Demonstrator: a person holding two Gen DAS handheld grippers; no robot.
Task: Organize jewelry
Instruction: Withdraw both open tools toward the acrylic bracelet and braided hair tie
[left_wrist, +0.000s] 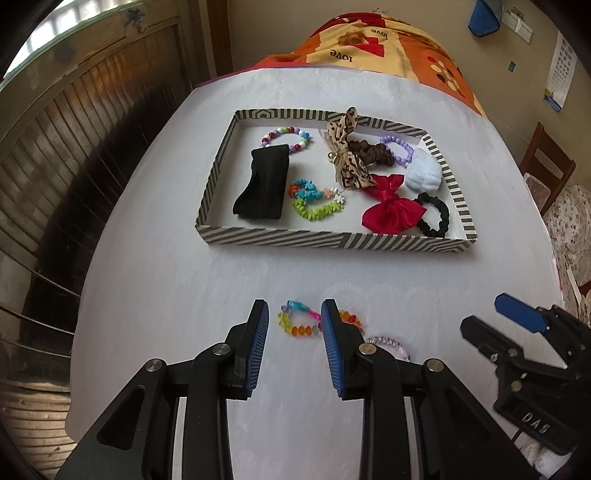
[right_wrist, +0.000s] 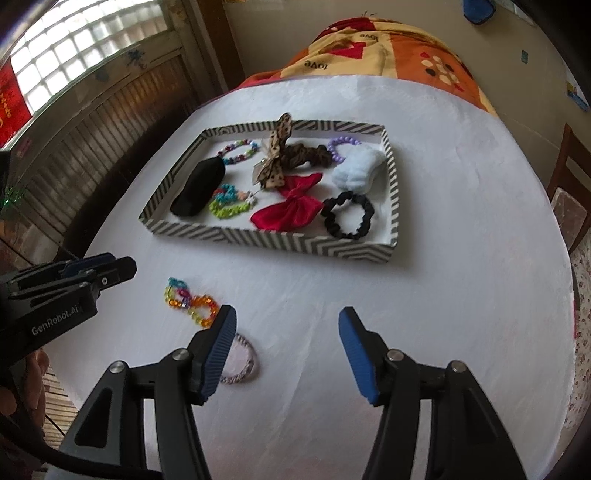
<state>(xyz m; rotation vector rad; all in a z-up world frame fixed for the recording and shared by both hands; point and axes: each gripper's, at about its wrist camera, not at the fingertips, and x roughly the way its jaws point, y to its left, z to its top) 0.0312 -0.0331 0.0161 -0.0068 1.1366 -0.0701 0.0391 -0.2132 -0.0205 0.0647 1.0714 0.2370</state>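
Observation:
A striped tray (left_wrist: 332, 242) (right_wrist: 273, 242) on the white table holds several hair ties, bows and bead bracelets. A multicoloured bead bracelet (left_wrist: 299, 325) (right_wrist: 188, 301) lies loose on the table in front of the tray. A pale pink bracelet (left_wrist: 388, 345) (right_wrist: 240, 360) lies beside it. My left gripper (left_wrist: 293, 325) is open and empty, its fingers either side of part of the bead bracelet. My right gripper (right_wrist: 286, 330) is open and empty, with the pink bracelet by its left finger (right_wrist: 218, 350). Each gripper also shows in the other's view (left_wrist: 491, 317) (right_wrist: 103, 267).
A patterned orange blanket (left_wrist: 388, 44) lies beyond the table's far edge. A wooden chair (left_wrist: 546, 166) stands to the right. A slatted wooden wall (left_wrist: 74, 147) and window (right_wrist: 74, 44) are to the left. The white tablecloth (right_wrist: 443, 295) spreads around the tray.

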